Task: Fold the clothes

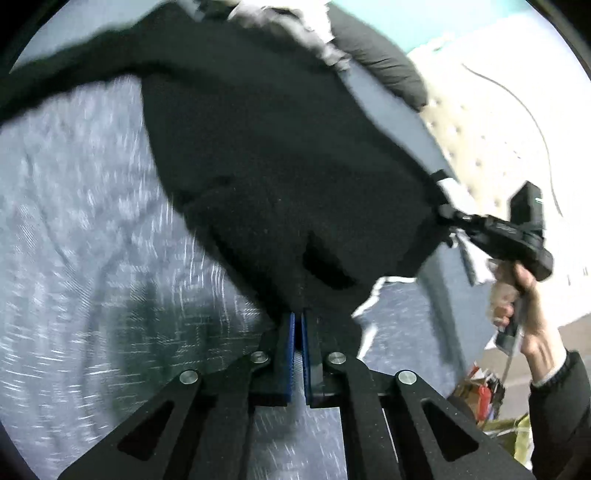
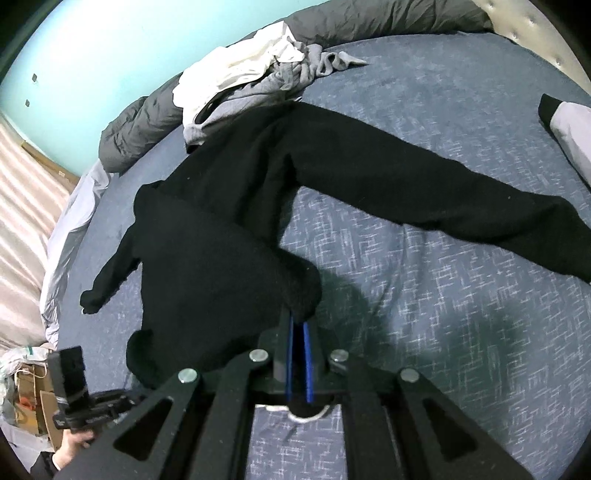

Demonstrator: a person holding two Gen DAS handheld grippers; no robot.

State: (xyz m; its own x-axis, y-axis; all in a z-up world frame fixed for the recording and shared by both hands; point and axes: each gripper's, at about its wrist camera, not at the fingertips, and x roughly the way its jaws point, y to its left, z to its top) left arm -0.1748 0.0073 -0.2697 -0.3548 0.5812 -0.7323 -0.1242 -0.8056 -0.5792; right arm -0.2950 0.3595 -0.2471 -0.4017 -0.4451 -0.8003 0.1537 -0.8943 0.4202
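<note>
Lifted at its near edge above the blue patterned bed (image 2: 443,258): a black sweater (image 2: 229,206), far part still lying on the bedcover. One sleeve (image 2: 424,199) stretched flat across the bed toward the right of the right wrist view; the other sleeve (image 2: 110,273) hanging down at the left.

Left gripper (image 1: 298,317): jaws pressed together, pinching a fold of the black fabric between the blue pads (image 1: 290,354). Right gripper (image 2: 297,325): jaws likewise pinching a bunched corner of the sweater, blue pads nearly touching.

In the left wrist view, sweater body (image 1: 277,155) spread wide in front of the camera, strong motion blur on the bedcover (image 1: 92,221) below. At the right of that view, the right hand (image 1: 524,310) gripping its tool's handle, dark cuff at the wrist. At the lower left of the right wrist view, the left hand (image 2: 74,448) on its handle.

At the far side of the bed: a pile of white and grey clothes (image 2: 251,70), touching the sweater's far edge, beside a grey duvet (image 2: 369,22). At the right edge, another black-and-white garment (image 2: 569,125), well apart from the sweater. Turquoise wall (image 2: 110,44) behind.
</note>
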